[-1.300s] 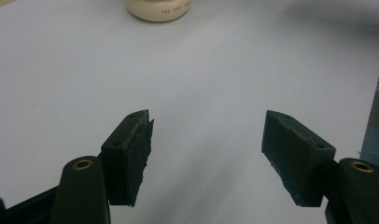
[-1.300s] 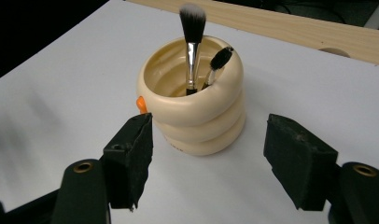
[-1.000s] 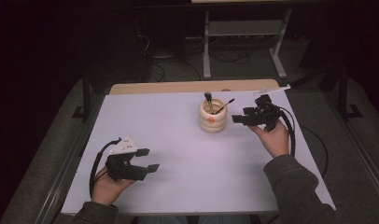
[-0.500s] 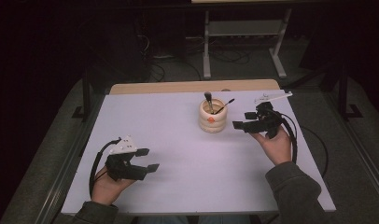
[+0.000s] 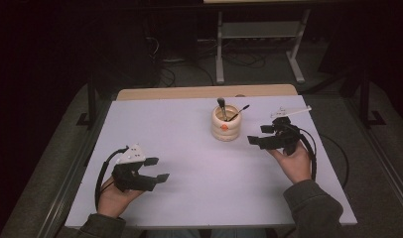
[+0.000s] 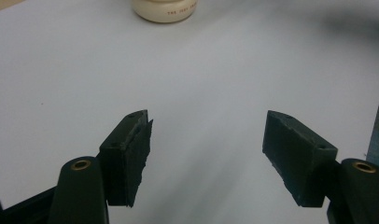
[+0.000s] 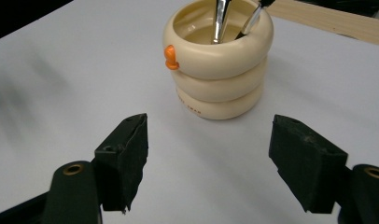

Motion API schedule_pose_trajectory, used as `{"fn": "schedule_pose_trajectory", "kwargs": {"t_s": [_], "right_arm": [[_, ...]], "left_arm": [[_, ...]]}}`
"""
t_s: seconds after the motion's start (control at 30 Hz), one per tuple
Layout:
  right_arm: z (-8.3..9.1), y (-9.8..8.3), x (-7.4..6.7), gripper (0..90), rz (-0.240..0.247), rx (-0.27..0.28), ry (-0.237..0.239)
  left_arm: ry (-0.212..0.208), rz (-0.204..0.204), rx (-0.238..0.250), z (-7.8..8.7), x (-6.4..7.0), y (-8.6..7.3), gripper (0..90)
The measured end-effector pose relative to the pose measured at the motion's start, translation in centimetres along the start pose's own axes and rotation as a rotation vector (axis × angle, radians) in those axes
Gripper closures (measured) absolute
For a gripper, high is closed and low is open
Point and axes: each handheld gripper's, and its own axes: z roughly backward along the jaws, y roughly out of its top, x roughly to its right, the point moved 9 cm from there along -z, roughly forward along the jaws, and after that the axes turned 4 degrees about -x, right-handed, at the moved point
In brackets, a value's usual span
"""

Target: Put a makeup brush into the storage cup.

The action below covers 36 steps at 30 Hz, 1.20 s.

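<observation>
Overall, the desk [image 5: 189, 148] carries a white sheet surface with a strip of bare wood along its far edge. A cream ribbed cup [image 5: 225, 123] stands upright at the far centre of the desk, built as three stacked rings, with a small orange knob on its upper ring, seen in the right gripper view [image 7: 219, 70]. Two slim utensils [image 5: 229, 110] stand in the cup: one rises nearly vertical, the other leans toward the person's right, its dark tip clear of the rim.

The right gripper [image 5: 261, 135] is held just right of the cup, apart from it, pointing toward the cup's side. Its jaws stand wide apart with nothing between them, as the right gripper view [image 7: 208, 161] confirms. Nothing lies between the gripper and the cup.

The left gripper [image 5: 157, 169] sits at the near left of the desk, well apart from the cup, its jaws also spread and empty. In the left gripper view [image 6: 206, 154] the cup's base [image 6: 166, 10] appears at the top edge, with bare desk between.

A thin white strip [image 5: 291, 111] lies at the far right edge of the desk, beyond the right gripper. Beyond the desk, a metal frame [image 5: 259, 44] and cables stand on the dark floor.
</observation>
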Motion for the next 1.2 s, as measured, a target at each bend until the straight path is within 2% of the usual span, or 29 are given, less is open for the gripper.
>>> {"fn": "schedule_pose_trajectory", "kwargs": {"t_s": [0.13, 0.17, 0.3, 0.37, 0.4, 0.5, 0.57, 0.63, 0.7, 0.73, 0.83, 0.97, 1.0, 1.13, 1.2], "right_arm": [[0.0, -0.4, -0.4, 26.5, 0.01, 0.005, 0.004], [0.0, -1.0, -0.9, 26.4, 0.034, 0.011, -0.009], [-0.2, -1.7, -1.4, 26.3, 0.047, 0.003, -0.011], [-0.2, -2.1, -1.8, 26.1, 0.053, 0.007, -0.003], [-0.2, -2.3, -2.0, 25.6, 0.046, 0.006, 0.004], [-0.3, -2.6, -2.3, 25.0, 0.044, 0.005, 0.011], [-0.3, -2.9, -2.5, 25.0, 0.047, 0.002, -0.001], [-0.4, -3.4, -2.6, 25.0, 0.048, -0.012, -0.005], [-0.5, -3.7, -2.6, 24.5, 0.048, -0.015, -0.008], [-0.5, -3.8, -2.5, 24.5, 0.063, -0.013, -0.013], [-0.4, -4.1, -2.7, 24.5, 0.047, -0.009, -0.009], [-0.3, -4.4, -2.7, 23.7, 0.059, -0.001, -0.009], [-0.3, -4.6, -2.8, 23.5, 0.042, -0.005, -0.008], [-0.3, -4.9, -2.8, 23.4, 0.054, -0.001, -0.008], [-0.2, -5.1, -2.9, 23.4, 0.042, -0.001, -0.006]], "left_arm": [[0.002, -0.001, -0.003, -0.2, -0.1, -0.2, 31.2], [0.005, -0.005, -0.005, -0.2, -0.2, -0.3, 31.0], [0.007, 0.009, -0.005, -0.3, -0.3, -0.5, 30.2], [0.015, -0.004, -0.015, -0.3, -0.5, -0.6, 30.1], [0.015, 0.011, -0.006, -0.3, -0.5, -0.6, 29.9], [0.019, 0.021, -0.007, -0.3, -0.7, -0.7, 29.4], [0.025, 0.025, -0.005, -0.4, -0.8, -0.8, 29.2], [0.03, 0.016, -0.018, -0.4, -1.0, -1.0, 28.9], [0.03, 0.026, -0.01, -0.4, -1.0, -1.0, 28.6], [0.032, 0.024, -0.011, -0.3, -1.1, -1.0, 28.2], [0.035, 0.034, -0.003, -0.2, -1.1, -1.0, 27.6], [0.04, 0.036, -0.002, -0.1, -1.2, -1.1, 27.4], [0.042, 0.034, 0.0, 0.0, -1.2, -1.1, 27.3], [0.047, 0.039, 0.004, 0.0, -1.2, -1.1, 27.2], [0.046, 0.039, 0.004, 0.0, -1.2, -1.2, 27.2]]}}
